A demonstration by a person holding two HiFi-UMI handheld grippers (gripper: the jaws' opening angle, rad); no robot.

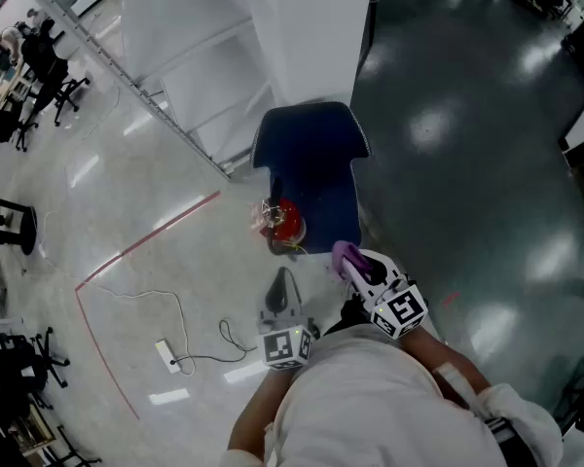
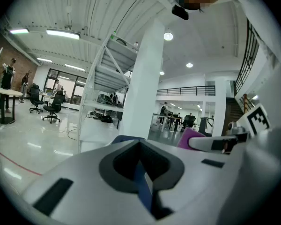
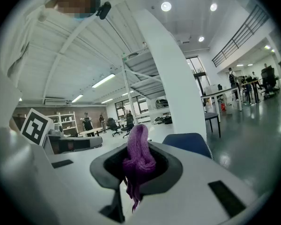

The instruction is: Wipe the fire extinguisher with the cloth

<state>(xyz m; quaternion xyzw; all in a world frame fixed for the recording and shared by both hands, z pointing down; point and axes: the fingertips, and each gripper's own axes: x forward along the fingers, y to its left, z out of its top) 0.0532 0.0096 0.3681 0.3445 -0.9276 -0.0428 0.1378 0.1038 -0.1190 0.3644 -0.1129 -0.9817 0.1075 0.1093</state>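
Observation:
The red fire extinguisher (image 1: 284,224) stands on the floor against the front left corner of a blue chair (image 1: 311,159). My right gripper (image 1: 358,266) is shut on a purple cloth (image 1: 345,255), just right of the extinguisher and near the chair's front edge. In the right gripper view the cloth (image 3: 137,156) bunches up out of the jaws of that gripper (image 3: 133,175). My left gripper (image 1: 282,293) hovers just below the extinguisher, shut, nothing held. In the left gripper view its jaws (image 2: 141,172) meet along a thin seam, and the cloth (image 2: 190,138) shows to the right.
A white pillar (image 1: 307,27) and a white staircase frame (image 1: 190,76) rise behind the chair. A power strip (image 1: 165,355) with a cable lies on the floor at the left, near a red tape line (image 1: 146,241). Office chairs (image 1: 54,76) stand far left.

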